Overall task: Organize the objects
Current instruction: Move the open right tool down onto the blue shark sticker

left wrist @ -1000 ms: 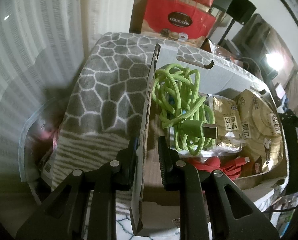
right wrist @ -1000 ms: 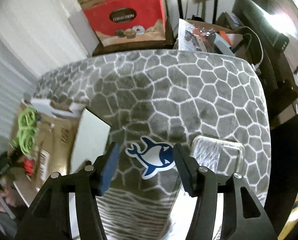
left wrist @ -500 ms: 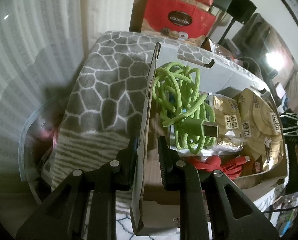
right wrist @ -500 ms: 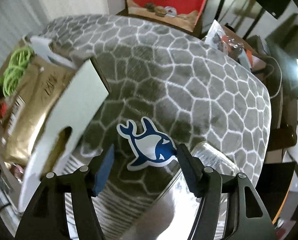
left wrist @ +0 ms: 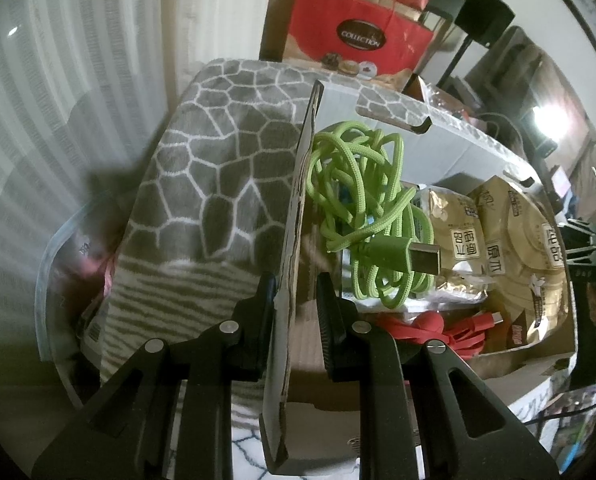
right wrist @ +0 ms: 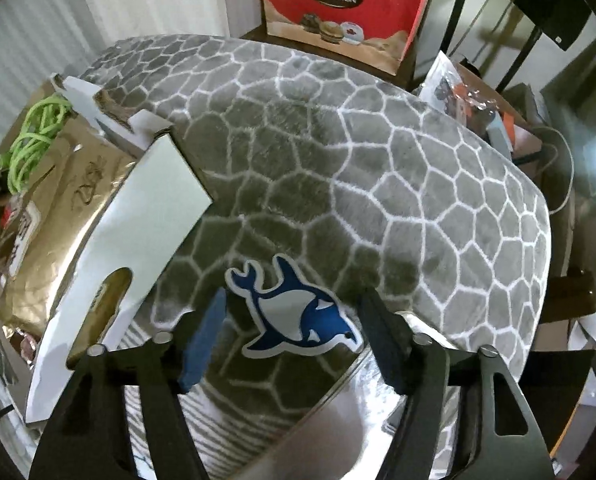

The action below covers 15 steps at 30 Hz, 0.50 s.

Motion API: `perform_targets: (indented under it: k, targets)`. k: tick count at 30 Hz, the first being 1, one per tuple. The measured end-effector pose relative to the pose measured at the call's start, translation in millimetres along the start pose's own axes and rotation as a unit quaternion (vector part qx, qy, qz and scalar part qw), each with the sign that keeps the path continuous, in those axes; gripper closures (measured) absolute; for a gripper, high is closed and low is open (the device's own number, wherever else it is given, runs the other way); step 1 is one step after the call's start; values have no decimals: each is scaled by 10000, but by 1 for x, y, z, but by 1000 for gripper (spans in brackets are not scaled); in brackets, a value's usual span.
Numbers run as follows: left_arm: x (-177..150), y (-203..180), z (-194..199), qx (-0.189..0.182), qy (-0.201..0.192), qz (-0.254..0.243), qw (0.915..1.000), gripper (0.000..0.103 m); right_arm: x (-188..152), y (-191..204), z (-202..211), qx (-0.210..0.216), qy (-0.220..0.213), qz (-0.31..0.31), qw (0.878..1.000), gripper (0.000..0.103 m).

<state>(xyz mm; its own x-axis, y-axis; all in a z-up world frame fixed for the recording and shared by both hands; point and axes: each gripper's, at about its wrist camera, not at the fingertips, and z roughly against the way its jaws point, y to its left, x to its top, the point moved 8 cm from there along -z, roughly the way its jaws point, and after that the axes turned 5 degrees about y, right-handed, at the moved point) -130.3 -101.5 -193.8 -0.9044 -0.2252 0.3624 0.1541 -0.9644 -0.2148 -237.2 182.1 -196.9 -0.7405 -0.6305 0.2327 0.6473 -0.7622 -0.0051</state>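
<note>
The left tool (left wrist: 296,304) is built of matte black plastic: two angular arms are seen, each with triangular cut-outs and round silver screw heads at the joints. Its fingers (left wrist: 330,312) are dark and ribbed on the inner faces. The right tool (right wrist: 294,332) is made the same way, black with silver screws and triangular openings, but one of its pads (right wrist: 204,340) is faced in blue.

Lime-green cable (left wrist: 362,208), grey-cobbled mat (right wrist: 338,152)
</note>
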Motion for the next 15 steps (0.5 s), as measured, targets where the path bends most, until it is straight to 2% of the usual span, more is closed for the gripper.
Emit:
perform_targets:
  k: [3, 11, 15]
  targets:
    - [0, 0, 0, 19, 0, -3, 10000, 85, 0, -3, 4, 54, -36, -108, 9999, 56]
    - [0, -1, 0, 9, 8, 1, 10000, 85, 1, -11, 15, 532, -191, -732, 9957, 56]
    - [0, -1, 1, 31, 0, -14, 10000, 85, 5, -5, 35, 496, -436, -813, 9945, 56]
